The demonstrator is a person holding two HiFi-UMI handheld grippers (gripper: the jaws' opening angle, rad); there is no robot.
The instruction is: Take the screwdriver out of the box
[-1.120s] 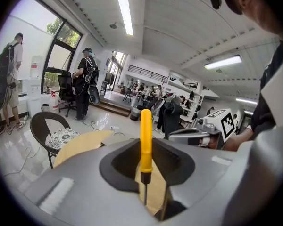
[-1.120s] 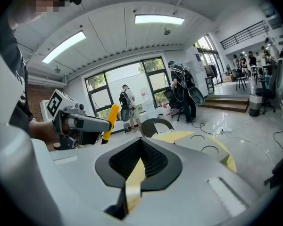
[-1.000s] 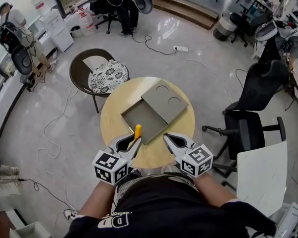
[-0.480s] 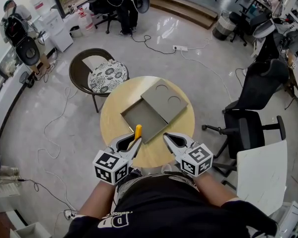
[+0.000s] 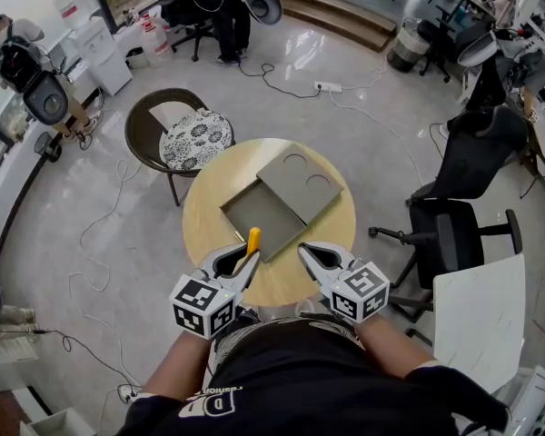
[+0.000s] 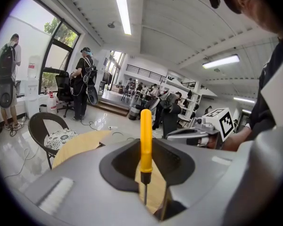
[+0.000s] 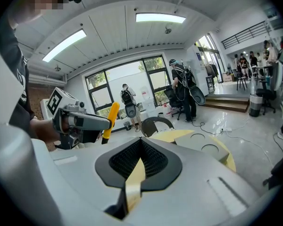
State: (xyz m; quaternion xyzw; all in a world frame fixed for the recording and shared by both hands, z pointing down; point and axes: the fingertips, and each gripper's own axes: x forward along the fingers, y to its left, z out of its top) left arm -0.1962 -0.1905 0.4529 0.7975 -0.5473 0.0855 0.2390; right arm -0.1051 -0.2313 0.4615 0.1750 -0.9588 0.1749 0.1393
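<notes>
Screwdriver [image 5: 252, 241], one, in left tool [image 5: 247, 263], one box [image 5: 265, 218]

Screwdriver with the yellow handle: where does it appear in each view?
Head view: screwdriver just below centre, at the round table's near edge.
Left gripper view: centre, handle upright.
Right gripper view: left of centre, tilted.
Shared landmark: the round table, in all three.

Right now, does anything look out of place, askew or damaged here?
Nothing looks spilled or damaged. One oddity: the left gripper holds the screwdriver lengthwise, with the yellow handle poking past the jaw tips and the shaft pointing back. The box sits open and empty on the table.
</notes>
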